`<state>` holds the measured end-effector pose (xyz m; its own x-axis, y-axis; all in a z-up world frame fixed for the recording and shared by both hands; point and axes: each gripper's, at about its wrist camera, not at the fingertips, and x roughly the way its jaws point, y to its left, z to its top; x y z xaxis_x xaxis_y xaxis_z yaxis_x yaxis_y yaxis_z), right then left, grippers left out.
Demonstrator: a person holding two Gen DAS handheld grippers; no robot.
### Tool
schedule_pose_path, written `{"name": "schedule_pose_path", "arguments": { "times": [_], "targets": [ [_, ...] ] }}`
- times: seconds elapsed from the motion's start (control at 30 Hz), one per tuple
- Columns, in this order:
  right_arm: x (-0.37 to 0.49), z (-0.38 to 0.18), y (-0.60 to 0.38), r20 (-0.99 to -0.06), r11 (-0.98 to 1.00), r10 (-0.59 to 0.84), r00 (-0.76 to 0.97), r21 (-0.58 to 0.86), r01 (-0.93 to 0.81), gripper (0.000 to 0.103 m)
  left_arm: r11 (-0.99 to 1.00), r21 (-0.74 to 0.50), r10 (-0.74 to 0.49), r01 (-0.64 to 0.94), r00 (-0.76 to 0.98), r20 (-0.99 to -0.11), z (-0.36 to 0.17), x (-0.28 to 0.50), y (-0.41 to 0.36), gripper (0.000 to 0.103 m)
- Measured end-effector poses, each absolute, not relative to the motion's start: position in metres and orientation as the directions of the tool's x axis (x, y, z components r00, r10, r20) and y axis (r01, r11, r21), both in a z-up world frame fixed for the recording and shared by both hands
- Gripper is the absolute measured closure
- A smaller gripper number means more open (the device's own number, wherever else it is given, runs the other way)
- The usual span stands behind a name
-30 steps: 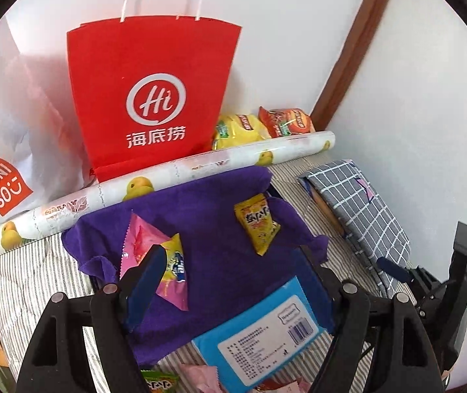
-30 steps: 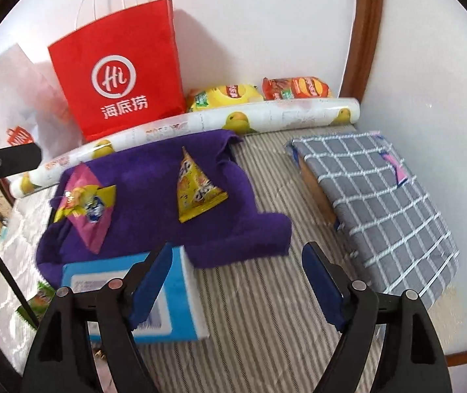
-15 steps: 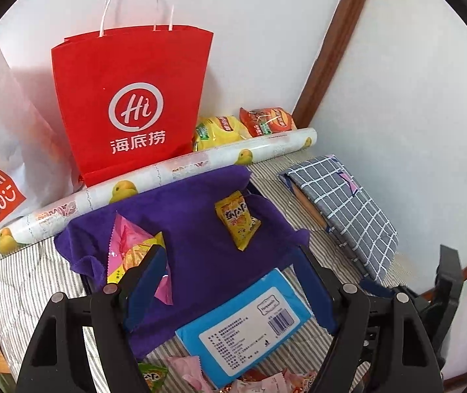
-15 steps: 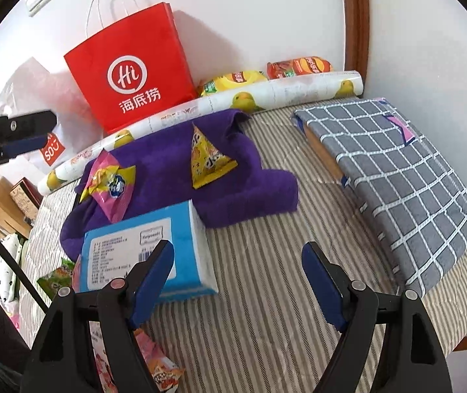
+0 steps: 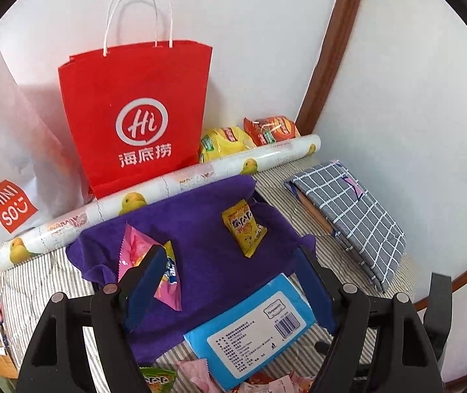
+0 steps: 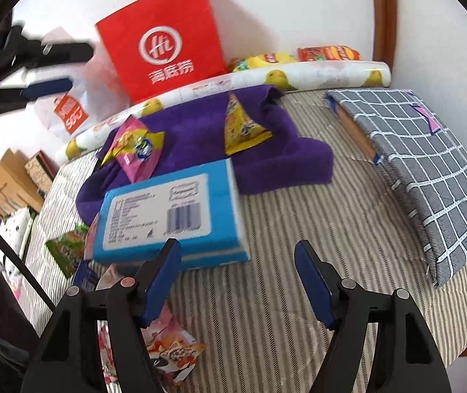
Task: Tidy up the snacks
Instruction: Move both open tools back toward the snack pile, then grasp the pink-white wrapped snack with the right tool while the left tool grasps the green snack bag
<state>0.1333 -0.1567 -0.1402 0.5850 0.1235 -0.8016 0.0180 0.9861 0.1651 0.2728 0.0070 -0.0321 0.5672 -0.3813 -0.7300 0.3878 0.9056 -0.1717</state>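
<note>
A purple towel (image 5: 207,249) lies on the striped bed with a yellow snack packet (image 5: 243,227) and a pink and yellow snack packet (image 5: 136,249) on it. A blue tissue pack (image 5: 249,330) lies at its near edge. My left gripper (image 5: 230,281) is open and empty above the towel. My right gripper (image 6: 238,278) is open and empty above the striped cover, just in front of the blue tissue pack (image 6: 171,219). Loose snack packets (image 6: 171,350) lie under its left finger. The towel (image 6: 266,150) and yellow packet (image 6: 241,127) lie beyond.
A red paper bag (image 5: 138,118) and a white plastic bag (image 5: 7,163) stand against the wall behind a duck-print roll (image 5: 167,190). Two chip bags (image 5: 249,136) lie behind the roll. A grey checked cushion (image 5: 351,209) lies at the right. A green packet (image 6: 66,249) lies left.
Both grippers have pulled back and up from the towel. The right view now shows more of the near bed, the tissue pack and loose snacks. Both stay open and empty.
</note>
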Motion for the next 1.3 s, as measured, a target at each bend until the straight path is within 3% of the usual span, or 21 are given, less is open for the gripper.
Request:
{"name": "schedule_pose_path", "arguments": {
  "times": [0.43, 0.63, 0.9, 0.97, 1.0, 1.1, 1.3],
  "targets": [
    [0.111, -0.148, -0.099, -0.799, 0.949, 0.312, 0.514, 0.232, -0.216, 0.031, 0.927, -0.158, -0.343, 0.339, 0.604, -0.719, -0.018, 0.243, 0.026, 0.025],
    [0.098, -0.142, -0.062, -0.777, 0.916, 0.332, 0.534, 0.130, -0.380, 0.031, 0.953, -0.142, -0.285, 0.268, 0.630, -0.722, -0.018, 0.218, 0.054, 0.025],
    [0.112, -0.161, -0.033, -0.828, 0.842, 0.282, 0.485, -0.028, -0.538, 0.031, 0.978, -0.136, -0.205, 0.156, 0.639, -0.741, -0.034, 0.189, 0.093, 0.025],
    [0.116, -0.169, -0.030, -0.852, 0.827, 0.277, 0.445, -0.025, -0.561, 0.034, 0.982, -0.139, -0.188, 0.126, 0.634, -0.750, -0.040, 0.184, 0.102, 0.025],
    [0.117, -0.172, -0.028, -0.860, 0.819, 0.271, 0.432, -0.030, -0.573, 0.042, 0.983, -0.144, -0.181, 0.111, 0.631, -0.754, -0.043, 0.182, 0.107, 0.025],
    [0.114, -0.172, -0.031, -0.858, 0.814, 0.283, 0.429, -0.022, -0.580, 0.050, 0.985, -0.157, -0.166, 0.070, 0.614, -0.771, -0.058, 0.176, 0.119, 0.025],
    [0.102, -0.158, -0.045, -0.825, 0.823, 0.342, 0.450, 0.032, -0.568, 0.055, 0.986, -0.165, -0.144, 0.015, 0.571, -0.808, -0.091, 0.172, 0.131, 0.025]
  ]
}}
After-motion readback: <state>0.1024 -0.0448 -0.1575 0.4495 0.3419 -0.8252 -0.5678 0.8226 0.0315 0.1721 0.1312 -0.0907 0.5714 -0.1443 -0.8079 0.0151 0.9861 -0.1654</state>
